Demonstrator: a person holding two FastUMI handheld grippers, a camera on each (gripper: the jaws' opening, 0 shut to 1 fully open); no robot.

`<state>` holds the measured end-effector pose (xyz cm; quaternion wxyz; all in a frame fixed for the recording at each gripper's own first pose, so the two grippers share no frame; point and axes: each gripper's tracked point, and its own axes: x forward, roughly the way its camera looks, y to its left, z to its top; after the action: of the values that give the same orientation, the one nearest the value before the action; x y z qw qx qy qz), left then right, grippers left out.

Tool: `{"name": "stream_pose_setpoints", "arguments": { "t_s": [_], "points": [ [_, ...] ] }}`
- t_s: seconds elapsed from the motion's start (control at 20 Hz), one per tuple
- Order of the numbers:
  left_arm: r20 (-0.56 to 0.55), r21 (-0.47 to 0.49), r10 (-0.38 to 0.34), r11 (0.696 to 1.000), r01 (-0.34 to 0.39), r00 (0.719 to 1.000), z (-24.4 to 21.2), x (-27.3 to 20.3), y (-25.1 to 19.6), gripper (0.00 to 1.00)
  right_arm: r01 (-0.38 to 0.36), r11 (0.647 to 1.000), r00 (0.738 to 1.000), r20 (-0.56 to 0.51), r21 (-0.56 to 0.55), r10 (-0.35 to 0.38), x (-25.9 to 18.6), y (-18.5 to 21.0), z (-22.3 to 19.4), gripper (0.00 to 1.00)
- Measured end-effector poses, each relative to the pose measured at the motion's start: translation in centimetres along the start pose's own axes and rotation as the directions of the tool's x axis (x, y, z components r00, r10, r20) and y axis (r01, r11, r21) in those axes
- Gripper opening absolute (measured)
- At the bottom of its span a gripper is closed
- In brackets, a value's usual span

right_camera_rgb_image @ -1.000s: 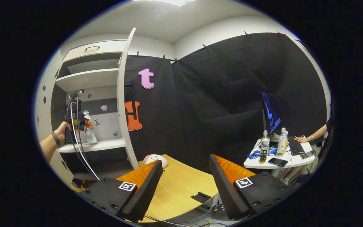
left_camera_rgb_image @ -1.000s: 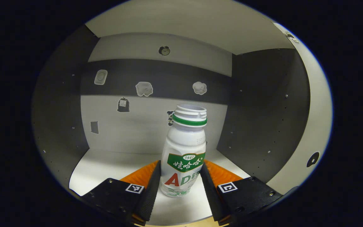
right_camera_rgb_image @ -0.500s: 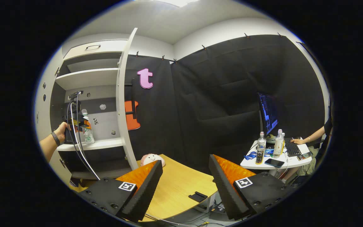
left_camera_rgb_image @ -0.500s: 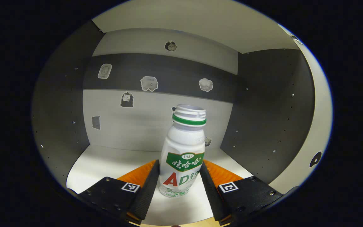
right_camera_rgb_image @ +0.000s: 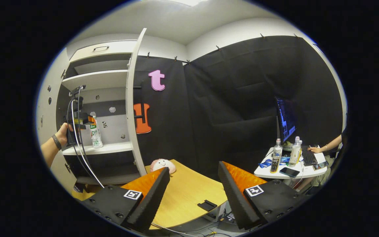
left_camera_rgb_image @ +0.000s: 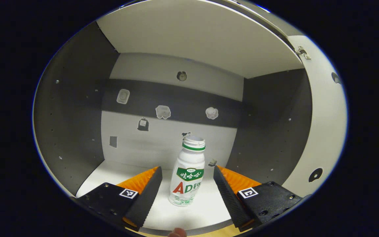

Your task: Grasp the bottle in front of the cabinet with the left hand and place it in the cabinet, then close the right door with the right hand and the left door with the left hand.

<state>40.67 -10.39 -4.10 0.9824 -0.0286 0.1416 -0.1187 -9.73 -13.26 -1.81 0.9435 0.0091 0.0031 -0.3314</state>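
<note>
Since a second ago my left gripper (left_camera_rgb_image: 183, 184) has let go and backed off: its orange-and-black fingers, which were pinching the white plastic bottle with the green neck ring (left_camera_rgb_image: 188, 176), now stand spread with a gap on each side. In the left gripper view the bottle stands upright on the white cabinet shelf (left_camera_rgb_image: 110, 174), near its front edge, so I judge placement done. Both doors are left to close. In the right gripper view, my right gripper (right_camera_rgb_image: 192, 184) hangs spread and empty above the curved wooden desk (right_camera_rgb_image: 189, 194), well apart from the open white right door (right_camera_rgb_image: 132, 108). The left gripper (right_camera_rgb_image: 86, 120) sits just in front of the bottle (right_camera_rgb_image: 96, 135), inside the doorway, and must clear out before either door swings. A pink plush toy (right_camera_rgb_image: 162, 164) lies near the door's foot.
</note>
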Motion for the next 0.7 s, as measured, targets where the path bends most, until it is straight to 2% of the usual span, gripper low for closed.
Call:
{"name": "stream_pose_setpoints", "arguments": {
  "t_s": [0.05,0.1,0.25,0.3,0.45,0.7],
  "points": [
    [0.027,0.005,0.006,1.000,-0.007,1.000,1.0,-1.4,0.0,0.99,-0.021,1.000,1.000,-0.001,-0.007,0.021,0.3,0.1,0.1,0.89],
    [0.056,0.014,0.012,1.000,-0.013,0.998,2.1,-2.9,-0.1,0.96,-0.046,0.999,0.999,-0.001,-0.015,0.046,0.8,0.2,0.4,0.98],
    [0.139,0.030,0.013,0.999,-0.017,0.990,5.2,-8.3,-0.9,0.93,-0.139,0.990,0.990,-0.003,-0.027,0.139,2.1,1.2,0.7,0.98],
    [0.166,0.028,0.017,0.999,-0.022,0.986,6.0,-10.2,-1.2,0.95,-0.174,0.984,0.985,-0.007,-0.028,0.173,2.5,1.6,0.6,0.98],
    [0.234,0.044,0.029,0.998,-0.040,0.972,8.1,-15.8,-1.7,0.95,-0.282,0.959,0.959,-0.020,-0.025,0.282,3.1,3.2,0.6,0.98],
    [0.255,0.051,0.114,0.990,-0.131,0.960,8.0,-24.3,-1.2,0.93,-0.428,0.903,0.904,-0.022,-0.017,0.428,3.0,5.6,0.7,0.98]
  ]
}}
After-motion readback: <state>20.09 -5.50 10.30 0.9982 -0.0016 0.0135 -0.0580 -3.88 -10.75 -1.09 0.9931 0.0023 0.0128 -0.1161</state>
